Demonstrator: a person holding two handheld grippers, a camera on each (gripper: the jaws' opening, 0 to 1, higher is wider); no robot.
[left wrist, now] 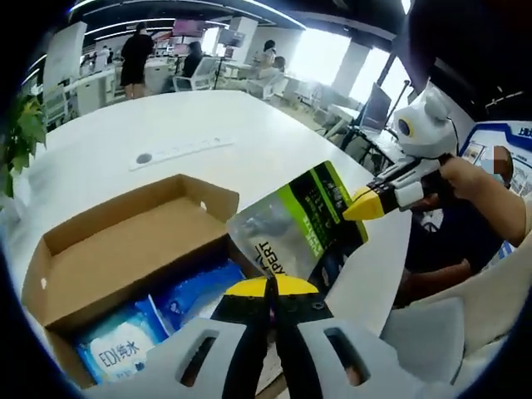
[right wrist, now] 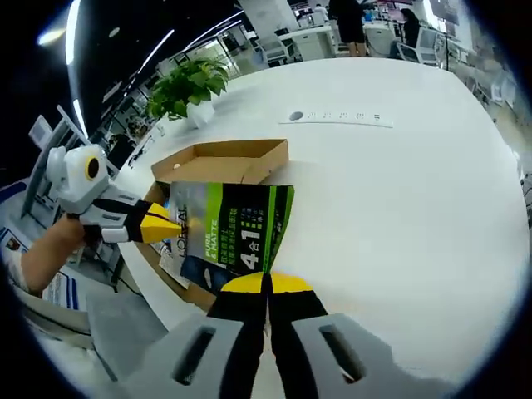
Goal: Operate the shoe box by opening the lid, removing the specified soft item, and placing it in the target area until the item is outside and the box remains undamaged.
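A green, black and silver pouch (left wrist: 301, 223) hangs in the air between both grippers, over the near right corner of the open cardboard shoe box (left wrist: 125, 237). My left gripper (left wrist: 270, 288) is shut on one edge of it. My right gripper (left wrist: 362, 206) comes in from the right and is shut on the opposite end. In the right gripper view the pouch (right wrist: 234, 229) shows its printed face, with my right gripper (right wrist: 268, 284) pinching its lower edge and the left gripper (right wrist: 166, 224) at its left side. Blue packets (left wrist: 198, 291) and a white-and-blue packet (left wrist: 116, 351) lie inside the box.
The box (right wrist: 229, 160) sits near the edge of a large white table (left wrist: 249, 116). A flat power strip (right wrist: 341, 117) lies farther out. A potted plant (right wrist: 188, 86) stands at the table's end. People (left wrist: 133, 56) and desks are far behind. A hand (left wrist: 486, 187) holds the right gripper.
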